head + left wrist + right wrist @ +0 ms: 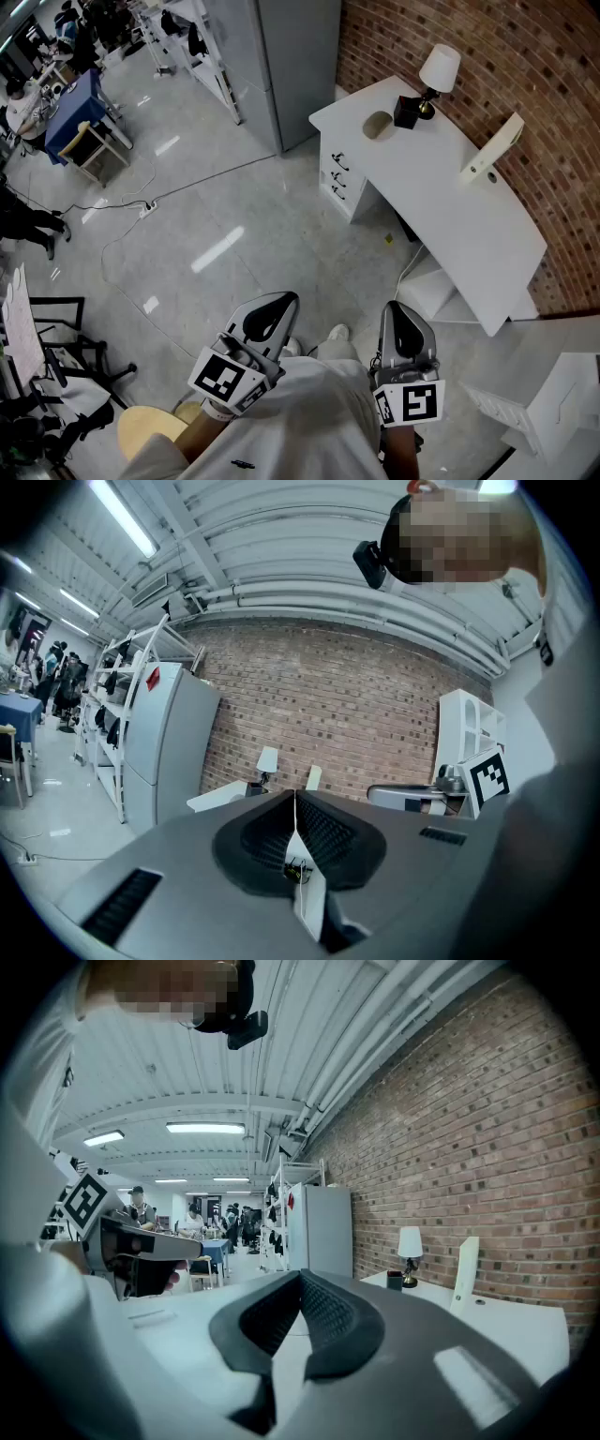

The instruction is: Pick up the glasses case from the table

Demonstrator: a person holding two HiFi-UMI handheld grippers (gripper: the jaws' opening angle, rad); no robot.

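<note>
Both jaw pairs pressed together, holding nothing — left gripper point(279, 304) at 6 o'clock, right gripper point(397, 313) at 5; glasses case point(378, 124) lies at 1 o'clock on white table point(469, 225)

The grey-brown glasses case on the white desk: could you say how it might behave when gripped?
The rounded grey-brown glasses case lies low on the white desk, so it probably will not tip. Its curved outline may let jaws slip. Small, so likely light.
</note>
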